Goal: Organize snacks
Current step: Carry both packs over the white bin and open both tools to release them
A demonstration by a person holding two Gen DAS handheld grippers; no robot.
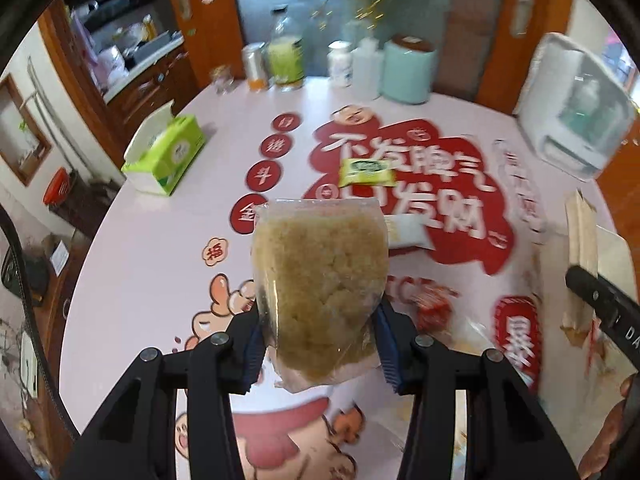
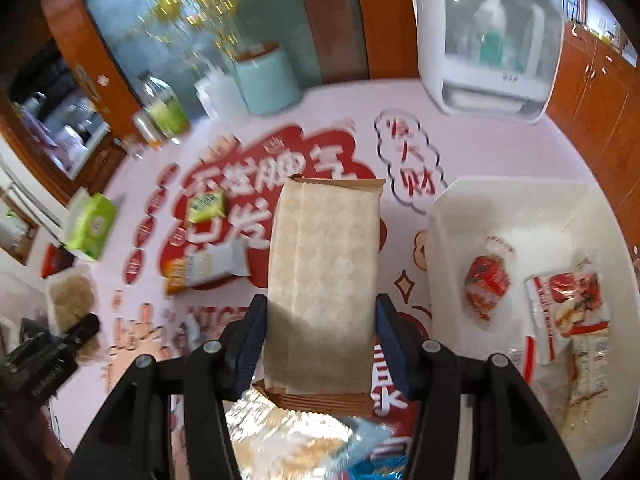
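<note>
Snacks lifted clear of table; left gripper pinching clear puffed-grain bag, right gripper pinching tan packet; white bin at 3 o'clock; carry step judged; next: lowering over bin, then release.

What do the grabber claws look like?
Both the left gripper and the right gripper are black, angular frames with triangle cut-outs and round silver bolts at the joints. Each has two fingers with dark blue ribbed pads. No cables or sleeves show.
</note>
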